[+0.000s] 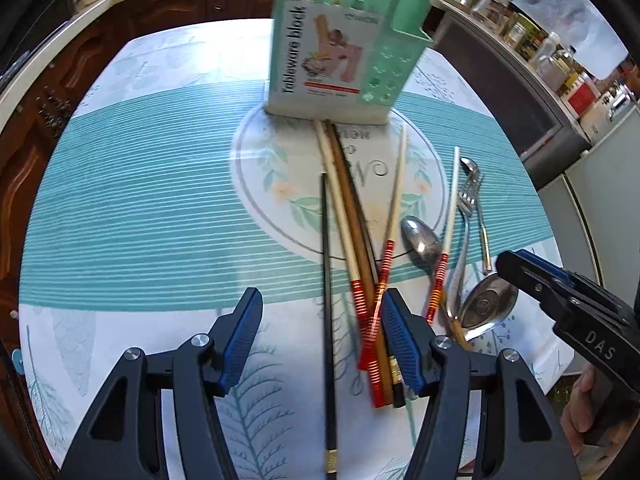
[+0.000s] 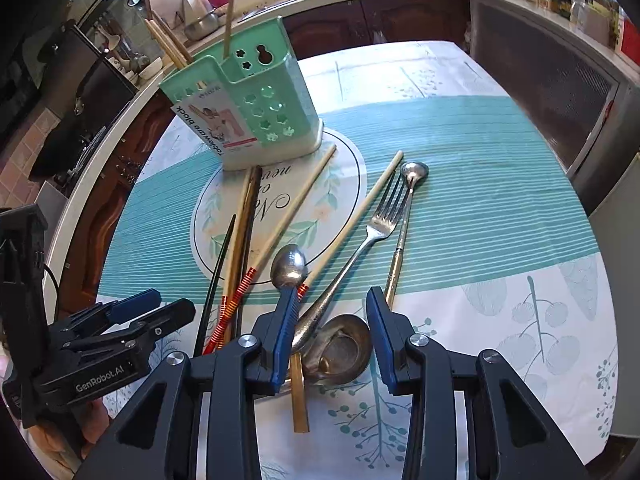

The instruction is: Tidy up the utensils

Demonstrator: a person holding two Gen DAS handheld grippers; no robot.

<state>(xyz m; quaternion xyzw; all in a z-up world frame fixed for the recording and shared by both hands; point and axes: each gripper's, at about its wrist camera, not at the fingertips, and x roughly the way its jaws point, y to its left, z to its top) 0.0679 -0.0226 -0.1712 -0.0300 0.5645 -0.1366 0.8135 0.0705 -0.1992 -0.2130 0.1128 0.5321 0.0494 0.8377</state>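
We hold left gripper jaws apart over black chopstick. Right gripper jaws apart above ladle. Utensils lie at 6 o'clock from green holder.

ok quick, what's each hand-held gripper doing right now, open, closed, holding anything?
Left hand-held gripper: open, holding nothing; a black chopstick lies between its fingers.
Right hand-held gripper: open, holding nothing; poised over the ladle.
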